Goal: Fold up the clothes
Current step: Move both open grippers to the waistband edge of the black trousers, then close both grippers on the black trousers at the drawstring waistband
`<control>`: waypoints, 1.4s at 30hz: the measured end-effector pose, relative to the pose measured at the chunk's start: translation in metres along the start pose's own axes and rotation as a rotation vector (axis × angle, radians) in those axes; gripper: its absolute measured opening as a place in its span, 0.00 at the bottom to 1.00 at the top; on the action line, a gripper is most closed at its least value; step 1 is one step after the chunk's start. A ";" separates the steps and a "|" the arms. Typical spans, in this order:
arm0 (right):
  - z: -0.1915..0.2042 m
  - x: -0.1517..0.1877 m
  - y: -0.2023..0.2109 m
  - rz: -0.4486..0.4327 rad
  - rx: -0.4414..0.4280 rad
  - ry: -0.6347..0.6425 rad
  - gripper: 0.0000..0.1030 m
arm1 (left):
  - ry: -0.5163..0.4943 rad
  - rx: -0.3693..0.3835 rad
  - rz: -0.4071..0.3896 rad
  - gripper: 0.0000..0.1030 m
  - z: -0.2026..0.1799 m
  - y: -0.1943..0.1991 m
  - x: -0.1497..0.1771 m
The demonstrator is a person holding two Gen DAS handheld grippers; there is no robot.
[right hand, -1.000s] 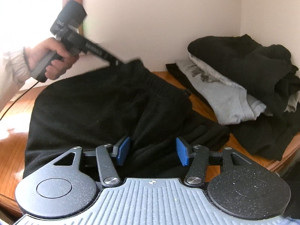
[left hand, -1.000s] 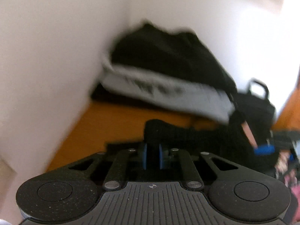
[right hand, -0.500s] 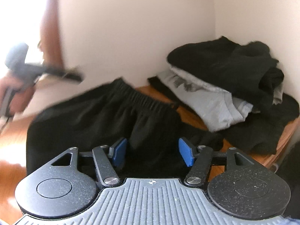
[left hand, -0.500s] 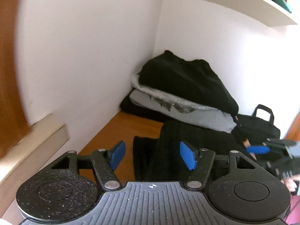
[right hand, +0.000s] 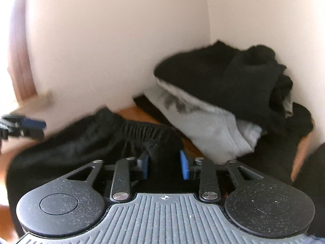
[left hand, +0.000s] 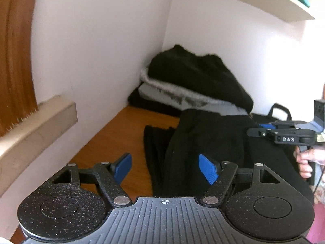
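Observation:
Black pants [left hand: 207,142] lie spread on the wooden table [left hand: 121,134], their elastic waistband [right hand: 146,130] towards the wall. My left gripper [left hand: 165,168] is open above the pants' left edge, with nothing gripped. The right gripper [right hand: 164,166] sits low over the pants near the waistband. Its jaws are closing, with a raised fold of black cloth between the blue pads [right hand: 145,167], and I see no firm pinch. In the left wrist view the right gripper [left hand: 262,131] hangs over the pants' far side, held by a hand [left hand: 304,160]. The left gripper [right hand: 30,125] shows blurred at the right wrist view's left edge.
A pile of black and grey clothes [left hand: 193,81] fills the corner where the white walls meet. A black bag [left hand: 278,111] stands behind the pants. A beige ledge [left hand: 40,122] juts from the wall at the left, and a shelf [left hand: 264,2] hangs overhead.
My left gripper opened, let go of the black cloth and drew back from the pile. The right gripper's jaws narrowed around a fold of the pants, and its view swung towards the corner pile.

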State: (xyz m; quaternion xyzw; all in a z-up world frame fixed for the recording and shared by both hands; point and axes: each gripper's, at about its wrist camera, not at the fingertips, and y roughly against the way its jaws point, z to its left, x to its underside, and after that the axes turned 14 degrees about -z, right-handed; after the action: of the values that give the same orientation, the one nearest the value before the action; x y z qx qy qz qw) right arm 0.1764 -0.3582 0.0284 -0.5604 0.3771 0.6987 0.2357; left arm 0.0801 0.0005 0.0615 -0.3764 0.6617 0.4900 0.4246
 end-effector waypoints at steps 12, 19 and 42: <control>-0.025 0.020 0.034 0.067 -0.003 -0.103 0.76 | 0.079 0.063 0.150 0.77 0.026 -0.062 0.007; -0.037 0.030 0.016 0.092 -0.055 -0.207 0.79 | 0.139 0.111 0.176 0.77 0.036 -0.082 0.006; 0.015 -0.029 0.058 -0.152 -0.239 -0.045 0.23 | -0.050 0.143 0.001 0.19 -0.037 -0.017 -0.063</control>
State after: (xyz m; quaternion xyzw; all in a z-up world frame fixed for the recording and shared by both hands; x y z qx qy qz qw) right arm 0.1313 -0.3784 0.0725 -0.5959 0.2422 0.7310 0.2280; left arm 0.1110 -0.0341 0.1206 -0.3327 0.6843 0.4510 0.4665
